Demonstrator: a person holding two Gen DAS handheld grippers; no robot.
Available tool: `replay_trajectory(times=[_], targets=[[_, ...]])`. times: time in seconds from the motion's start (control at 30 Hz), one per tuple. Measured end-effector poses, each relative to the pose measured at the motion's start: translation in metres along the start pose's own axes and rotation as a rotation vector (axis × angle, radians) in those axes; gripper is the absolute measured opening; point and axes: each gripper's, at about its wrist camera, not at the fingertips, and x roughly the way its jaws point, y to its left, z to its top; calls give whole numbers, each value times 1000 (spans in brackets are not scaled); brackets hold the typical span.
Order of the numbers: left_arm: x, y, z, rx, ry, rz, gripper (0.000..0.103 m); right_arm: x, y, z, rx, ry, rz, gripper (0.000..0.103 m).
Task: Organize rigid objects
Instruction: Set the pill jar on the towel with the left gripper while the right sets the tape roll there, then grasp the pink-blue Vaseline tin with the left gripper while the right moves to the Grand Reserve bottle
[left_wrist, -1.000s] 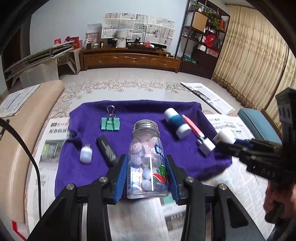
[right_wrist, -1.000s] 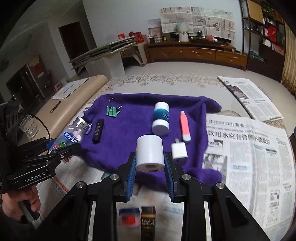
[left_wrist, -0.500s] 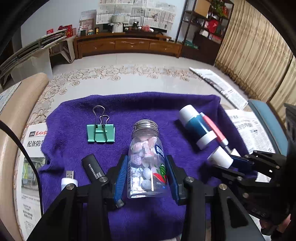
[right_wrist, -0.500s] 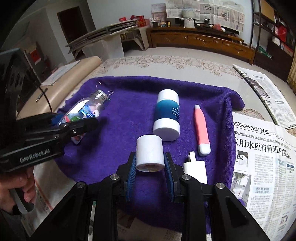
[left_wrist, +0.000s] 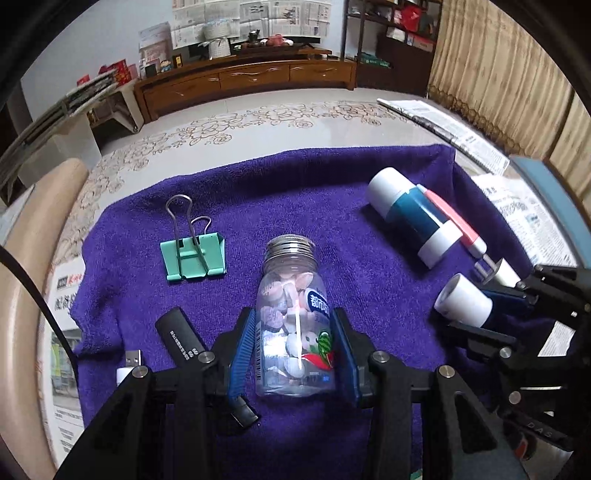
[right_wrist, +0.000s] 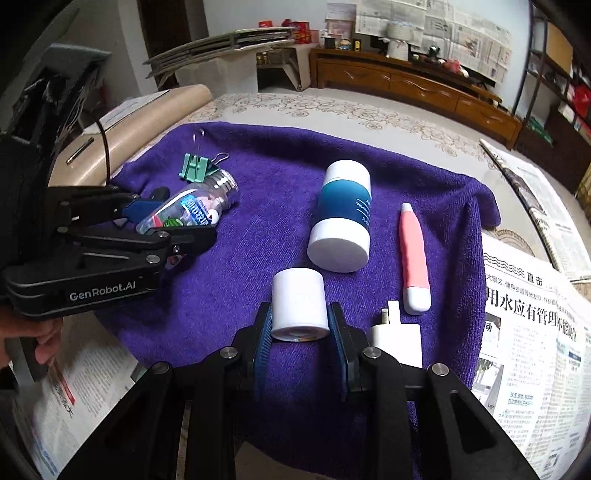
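Left wrist view
Left gripper (left_wrist: 293, 354): blue pads clamp the sides of a clear candy bottle (left_wrist: 293, 325), metal screw cap pointing away.
Bottle position: over the middle of the purple towel (left_wrist: 295, 192); whether it touches the cloth cannot be told.
Hidden: a black USB stick (left_wrist: 181, 338) runs under the left finger; a white plug-in stick (left_wrist: 127, 365) shows only its metal tip.
Cut off: the pink pen (left_wrist: 452, 221) lies mostly behind the blue-and-white bottle (left_wrist: 415, 218).
Right gripper (left_wrist: 480, 306): enters from the right edge, closed on a small white jar (left_wrist: 463, 299).
Open room: bare towel between the green binder clip (left_wrist: 194, 254) and the blue-and-white bottle.

Right wrist view
Right gripper (right_wrist: 299, 332): pads press both sides of the white jar (right_wrist: 299, 302), low over the towel's (right_wrist: 277, 155) near half.
Hidden: the white charger (right_wrist: 397, 338) sits half behind the right finger.
Left gripper (right_wrist: 173, 225): holds the candy bottle (right_wrist: 192, 210) tilted, near the towel's left edge, covering part of the binder clip (right_wrist: 195, 166).
Edges: newspaper (right_wrist: 535, 332) borders the towel on the right.
Open room: bare cloth between the candy bottle and the blue-and-white bottle (right_wrist: 341, 218); the pen (right_wrist: 413, 254) lies just right of that bottle.
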Motion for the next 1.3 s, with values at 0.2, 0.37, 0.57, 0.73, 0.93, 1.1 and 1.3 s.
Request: replay_trajectory(times=[0.2, 0.37, 0.57, 0.73, 0.93, 1.1, 1.3], targets=[[2, 9, 0, -18, 4, 18, 62, -1, 1, -4, -42, -3, 16, 32], [0, 9, -3, -9, -20, 16, 66, -4, -1, -5, -49, 2, 39, 37], [-11, 6, -4, -28, -54, 30, 84, -21, -6, -9, -40, -37, 43, 58], [-29, 4, -5, -38, -69, 46, 98, -45, -5, -13, -30, -90, 31, 67], [-67, -5, -28, -108, -112, 37, 103, -79, -9, -24, 42, -120, -7, 103], [-87, -32, -58, -141, -106, -32, 103, -106, -18, -47, 120, -102, -25, 103], [-94, -76, -97, -53, -98, -168, 103, -123, -41, -85, 219, -91, -57, 103]])
